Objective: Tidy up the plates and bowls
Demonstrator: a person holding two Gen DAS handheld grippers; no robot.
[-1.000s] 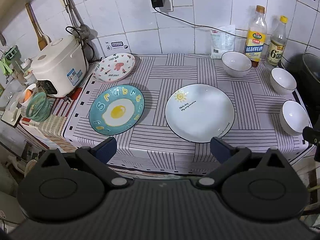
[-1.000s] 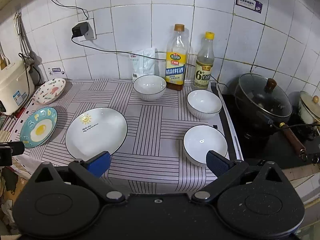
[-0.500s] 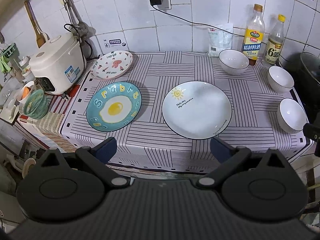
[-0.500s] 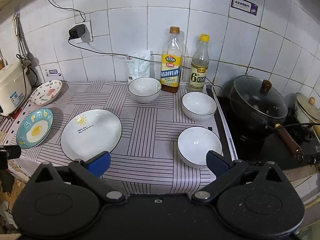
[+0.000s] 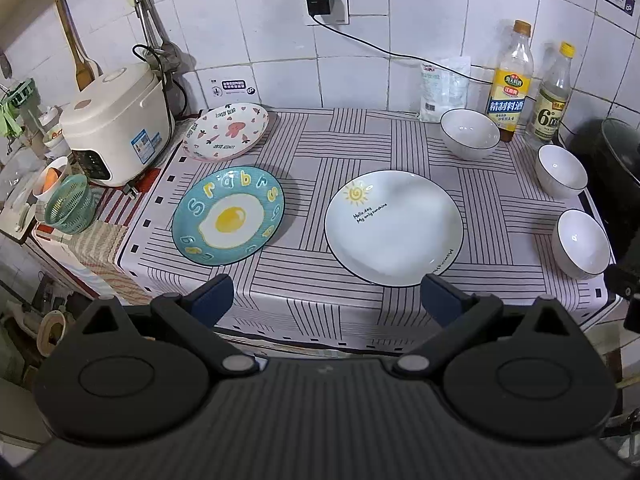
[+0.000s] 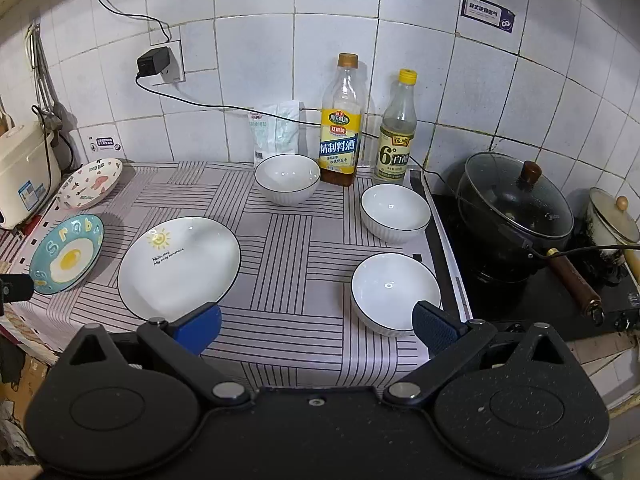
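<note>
Three plates lie on the striped cloth: a large white sun plate [image 5: 394, 226] [image 6: 179, 266], a teal fried-egg plate [image 5: 228, 215] [image 6: 66, 254] and a pink patterned plate [image 5: 225, 131] [image 6: 90, 183] at the back left. Three white bowls sit to the right: one at the back [image 5: 470, 133] [image 6: 287, 178], one in the middle [image 5: 561, 171] [image 6: 395, 212], one nearest the front [image 5: 580, 243] [image 6: 394, 292]. My left gripper [image 5: 326, 298] hovers open at the counter's front edge, before the sun plate. My right gripper [image 6: 316, 326] is open, its right finger close over the front bowl's near rim.
A rice cooker [image 5: 114, 122] and a green basket [image 5: 71, 210] stand at the left. Two bottles [image 6: 342, 122] [image 6: 396, 128] and a salt bag [image 6: 276, 130] line the tiled wall. A lidded black pot [image 6: 514, 208] sits on the stove at right.
Both grippers have drifted slightly: the scene sits a little lower and closer in the right wrist view, with the front bowl now nearer the right finger. Both stay open.
</note>
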